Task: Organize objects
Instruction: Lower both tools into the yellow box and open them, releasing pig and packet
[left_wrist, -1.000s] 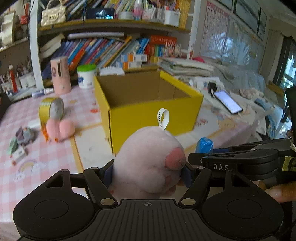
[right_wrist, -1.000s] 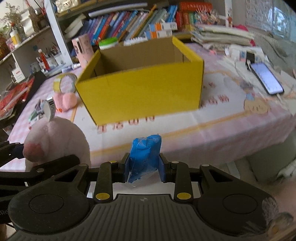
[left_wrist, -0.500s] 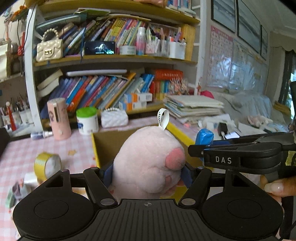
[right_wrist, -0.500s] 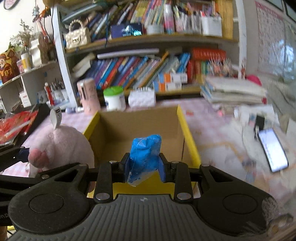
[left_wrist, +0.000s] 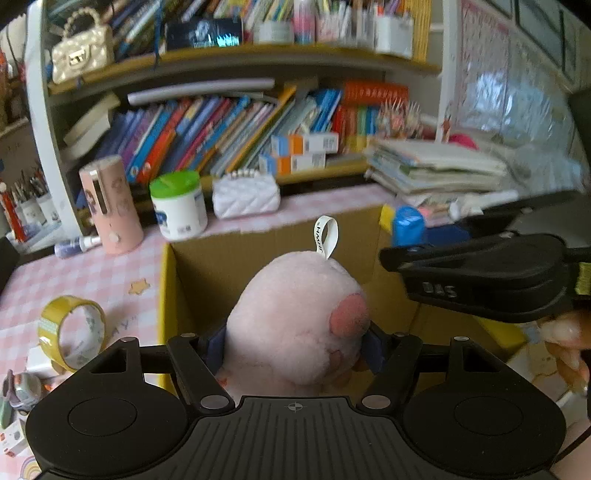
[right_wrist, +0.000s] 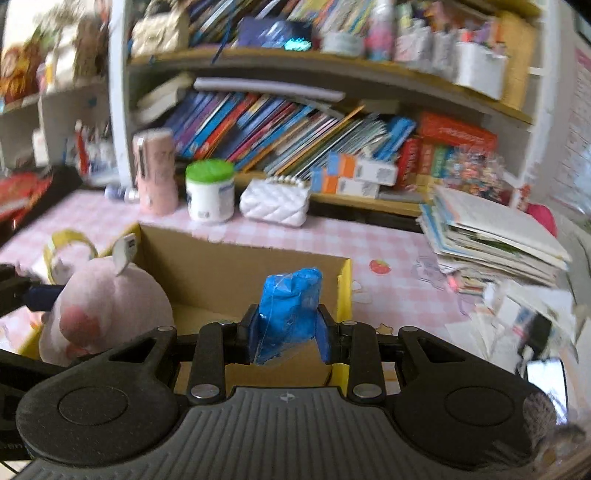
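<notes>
My left gripper is shut on a pink plush toy with a white loop tag, held above the open yellow cardboard box. My right gripper is shut on a blue plastic-wrapped packet, also over the box, near its right wall. In the left wrist view the right gripper's black body sits to the right with the blue packet at its tip. The right wrist view shows the plush at the left. The box floor under both items is mostly hidden.
On the pink checked tablecloth lie a yellow tape roll, a pink cylinder, a green-lidded white jar and a white quilted purse. A bookshelf stands behind; stacked papers and a phone lie right.
Both grippers moved forward from in front of the box to above its opening, still holding the plush and the blue packet. The right gripper has rolled somewhat.
</notes>
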